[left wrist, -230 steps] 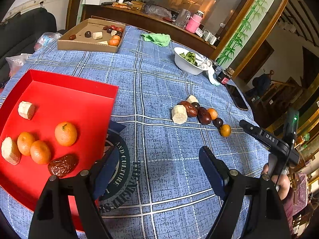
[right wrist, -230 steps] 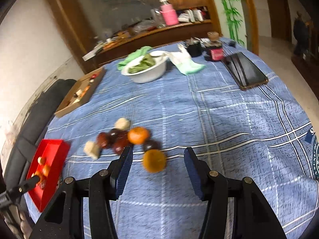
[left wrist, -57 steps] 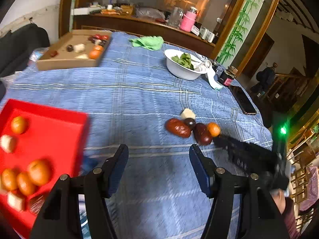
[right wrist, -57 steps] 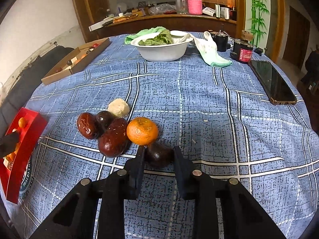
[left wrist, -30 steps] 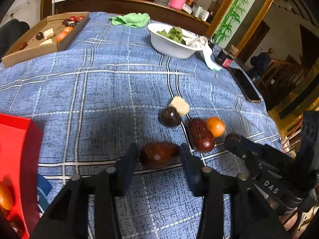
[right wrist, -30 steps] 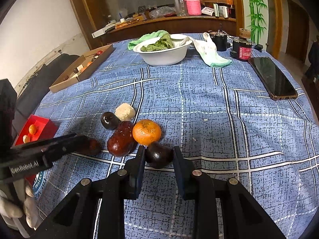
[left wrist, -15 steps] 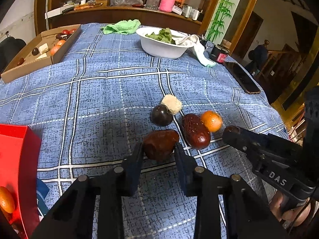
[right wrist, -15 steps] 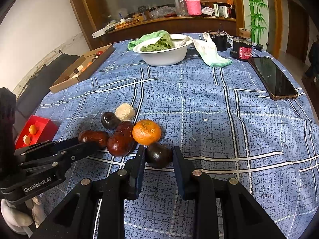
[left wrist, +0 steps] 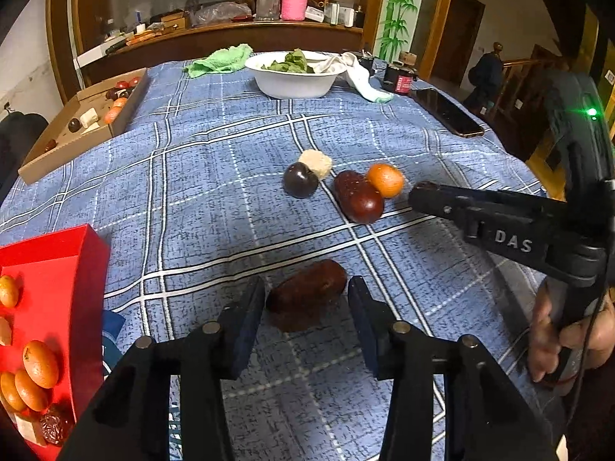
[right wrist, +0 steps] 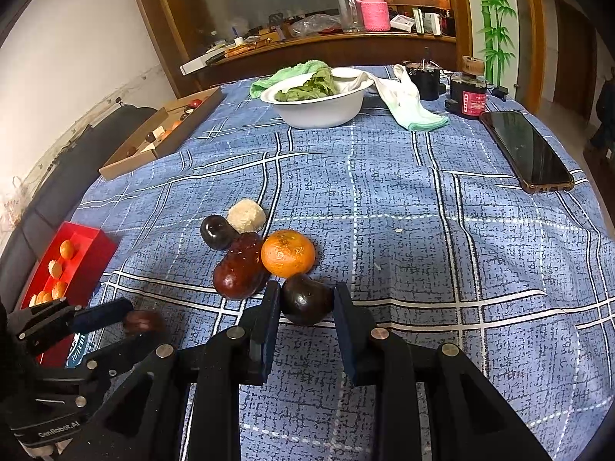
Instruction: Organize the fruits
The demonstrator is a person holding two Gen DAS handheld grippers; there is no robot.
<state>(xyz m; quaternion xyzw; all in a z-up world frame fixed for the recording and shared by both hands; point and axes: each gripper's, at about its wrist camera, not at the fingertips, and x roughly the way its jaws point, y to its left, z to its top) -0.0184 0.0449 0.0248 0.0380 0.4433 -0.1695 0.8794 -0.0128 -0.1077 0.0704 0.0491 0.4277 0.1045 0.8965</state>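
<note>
fruits: left gripper (left wrist: 306,307) pinches the wrinkled brown date (left wrist: 306,292), right gripper (right wrist: 303,313) pinches the dark round plum (right wrist: 306,299); keep both squeezes gentle, lift straight toward the red tray (left wrist: 57,269) at the tablecloth's (left wrist: 192,192) left edge.

A wrinkled brown date (left wrist: 306,291) lies lengthwise apart from the cluster of dark plum (left wrist: 300,180), pale chunk (left wrist: 315,162), glossy red date (left wrist: 358,196), orange (left wrist: 385,180) and another plum (right wrist: 306,299).
</note>
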